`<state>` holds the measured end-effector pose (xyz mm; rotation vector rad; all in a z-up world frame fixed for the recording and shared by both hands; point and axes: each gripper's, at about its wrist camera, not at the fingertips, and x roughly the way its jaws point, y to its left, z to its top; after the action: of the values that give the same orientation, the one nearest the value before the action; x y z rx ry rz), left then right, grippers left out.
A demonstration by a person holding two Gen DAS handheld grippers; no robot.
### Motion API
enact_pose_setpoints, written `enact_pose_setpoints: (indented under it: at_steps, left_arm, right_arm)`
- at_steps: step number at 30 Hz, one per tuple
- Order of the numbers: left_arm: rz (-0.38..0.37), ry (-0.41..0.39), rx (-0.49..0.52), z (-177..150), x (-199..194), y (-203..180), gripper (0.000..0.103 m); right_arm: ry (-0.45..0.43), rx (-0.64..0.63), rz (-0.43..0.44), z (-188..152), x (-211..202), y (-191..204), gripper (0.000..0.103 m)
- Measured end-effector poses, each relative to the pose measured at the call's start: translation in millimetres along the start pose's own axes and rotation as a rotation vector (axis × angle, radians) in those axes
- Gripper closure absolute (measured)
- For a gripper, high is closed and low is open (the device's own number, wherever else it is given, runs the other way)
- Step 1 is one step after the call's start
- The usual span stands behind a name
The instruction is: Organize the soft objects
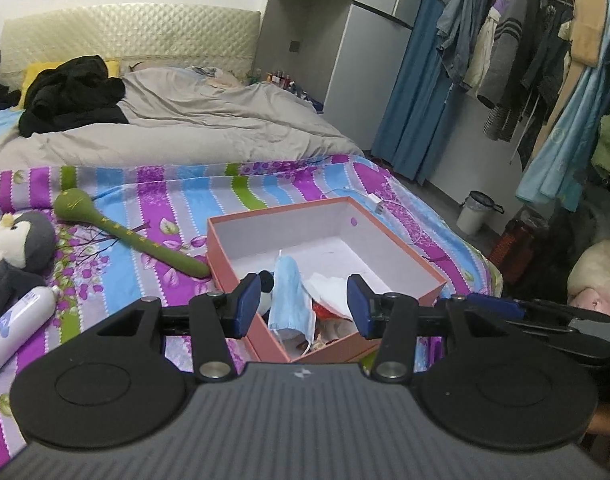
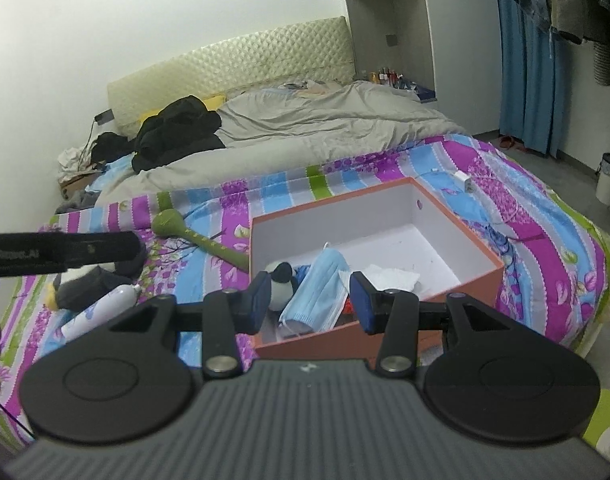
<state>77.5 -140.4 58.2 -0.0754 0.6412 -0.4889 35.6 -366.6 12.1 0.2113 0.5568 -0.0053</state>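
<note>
Now both grippers hang empty above the near end of the box, with soft things waiting on the left.

The left gripper (image 1: 303, 304) and the right gripper (image 2: 310, 300) both have their jaws apart and nothing between the pads. The orange box (image 1: 401, 240) on the striped bedsheet (image 1: 153, 184) already contains a blue face mask (image 1: 291, 296), a white cloth (image 2: 393, 276) and a small plush toy (image 2: 281, 280) at its near end; its far half is free. Outside the box, to the left, lie a penguin plush (image 1: 13, 252), a white bottle (image 1: 17, 320) near it, and a green stick toy (image 1: 125, 232). The stick's long axis goes diagonally, its round head far-left and its thin end touching or almost touching the box wall. I judge the next thing is the penguin or the stick; both lie on the left, so the left gripper seems nearer.
</note>
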Motion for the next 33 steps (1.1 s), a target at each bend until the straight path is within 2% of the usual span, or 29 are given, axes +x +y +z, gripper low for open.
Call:
enact_pose_setpoints:
  at_steps: [13,25,27,28,29,30,31,33]
  left_arm:
    - [0.016,0.022,-0.030,-27.4,-9.5,7.0,0.049]
    - [0.017,0.030,-0.022,-30.6,-7.3,4.7,0.049]
    - [0.015,0.023,-0.012,-30.2,-7.9,3.0,0.040]
    - [0.017,0.016,0.000,-29.4,-8.4,1.1,0.027]
    - [0.024,0.007,0.009,-28.9,-9.0,-1.1,0.013]
    - [0.030,-0.004,0.013,-29.1,-9.8,-2.6,0.009]
    - [0.030,-0.008,0.010,-28.8,-9.8,-3.6,0.005]
    - [0.020,0.003,0.002,-27.0,-7.9,-4.2,0.004]
  right_arm:
    - [0.000,0.012,-0.034,-22.4,-13.3,11.8,0.057]
    - [0.001,0.021,-0.037,-22.5,-13.9,9.7,0.057]
    - [0.001,0.028,-0.044,-22.8,-14.3,8.0,0.056]
    - [0.001,0.031,-0.047,-22.8,-14.2,6.8,0.043]
    - [0.002,0.034,-0.054,-22.5,-14.3,5.1,0.022]
    - [0.000,0.040,-0.061,-22.4,-14.4,3.4,0.013]
    - [-0.006,0.049,-0.062,-22.4,-15.0,1.4,0.007]
    - [-0.014,0.058,-0.074,-22.2,-16.1,-1.8,0.007]
